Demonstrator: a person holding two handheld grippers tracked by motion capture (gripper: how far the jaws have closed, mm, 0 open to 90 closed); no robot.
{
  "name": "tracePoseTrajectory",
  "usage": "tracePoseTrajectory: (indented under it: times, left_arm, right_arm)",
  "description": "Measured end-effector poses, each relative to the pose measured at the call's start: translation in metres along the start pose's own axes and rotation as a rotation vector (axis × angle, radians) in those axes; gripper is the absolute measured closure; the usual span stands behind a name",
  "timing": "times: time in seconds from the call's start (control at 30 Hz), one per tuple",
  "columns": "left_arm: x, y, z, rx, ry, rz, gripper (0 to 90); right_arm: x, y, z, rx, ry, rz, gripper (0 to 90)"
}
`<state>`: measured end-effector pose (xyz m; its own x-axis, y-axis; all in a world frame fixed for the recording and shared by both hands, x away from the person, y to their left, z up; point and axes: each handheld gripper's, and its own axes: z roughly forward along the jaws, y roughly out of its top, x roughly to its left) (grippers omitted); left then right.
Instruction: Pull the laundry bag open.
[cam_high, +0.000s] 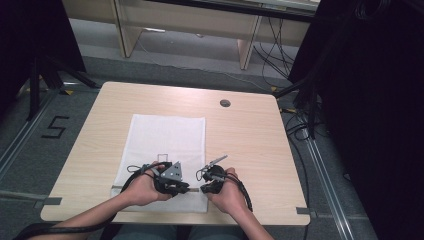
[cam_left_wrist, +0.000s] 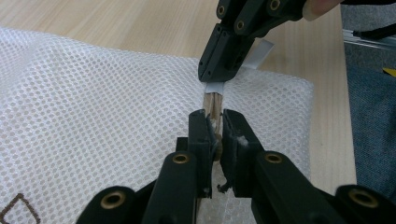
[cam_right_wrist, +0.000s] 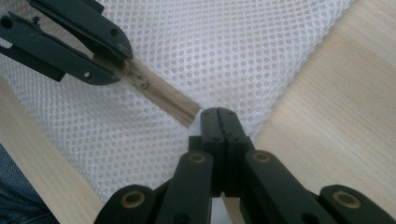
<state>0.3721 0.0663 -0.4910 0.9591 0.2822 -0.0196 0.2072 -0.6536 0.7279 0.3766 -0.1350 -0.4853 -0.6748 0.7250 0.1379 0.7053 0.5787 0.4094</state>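
White mesh bag (cam_high: 165, 145) lies between both: left hand-held gripper (cam_left_wrist: 215, 122) clamps its zipper (cam_right_wrist: 163, 95), right hand-held gripper (cam_right_wrist: 223, 113) pinches its end tab.

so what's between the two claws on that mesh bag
A short run of the bag's tan zipper lies between the left claw and the right claw, over the white mesh bag, in the right gripper view.

High view overlooks the table (cam_high: 250, 130); gripper views closely share the mesh bag (cam_left_wrist: 93, 102).

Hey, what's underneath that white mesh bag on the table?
The mesh bag lies flat on the wooden table; light wood shows around it. Its weave hides any contents and the tabletop directly beneath.
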Motion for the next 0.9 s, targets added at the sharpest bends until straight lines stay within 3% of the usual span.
tracePoseTrajectory:
  times: [0.03, 0.2, 0.23, 0.33, 0.53, 0.7, 0.77, 0.9]
  left_arm:
    - [0.0, 0.0001, 0.0, 0.001, 0.0, 0.0, 81.9]
    - [-0.0002, -0.0001, 0.0008, -0.002, -0.004, -0.004, 81.9]
    - [-0.0004, -0.0001, 0.0009, -0.002, -0.005, -0.005, 81.9]
    - [-0.0002, 0.0001, 0.0008, -0.001, -0.004, -0.004, 81.9]
    - [-0.0003, -0.001, 0.0009, -0.002, -0.007, -0.022, 81.9]
    - [-0.0005, -0.0013, -0.0018, -0.002, -0.006, -0.022, 81.9]
    - [-0.0002, -0.0025, -0.0033, -0.009, -0.003, -0.029, 82.0]
    - [0.0007, -0.0028, -0.0045, -0.002, -0.005, -0.019, 81.9]
  right_arm:
    - [-0.0005, 0.0, 0.0003, -0.007, 0.001, -0.012, 90.0]
    - [0.0013, -0.0002, -0.0013, 0.015, -0.001, 0.024, 90.0]
    - [-0.0002, -0.0001, -0.0004, -0.001, 0.006, -0.002, 90.0]
    - [-0.0006, -0.0001, -0.0001, -0.004, 0.004, -0.01, 90.0]
    - [0.0015, -0.0002, 0.0, 0.005, -0.002, 0.011, 90.0]
    - [-0.0002, 0.0002, 0.0006, -0.007, -0.005, -0.03, 90.0]
    - [0.0017, -0.0001, 0.0, 0.005, -0.003, 0.003, 90.0]
    - [0.0011, -0.0002, -0.0001, 0.005, 0.001, 0.009, 90.0]
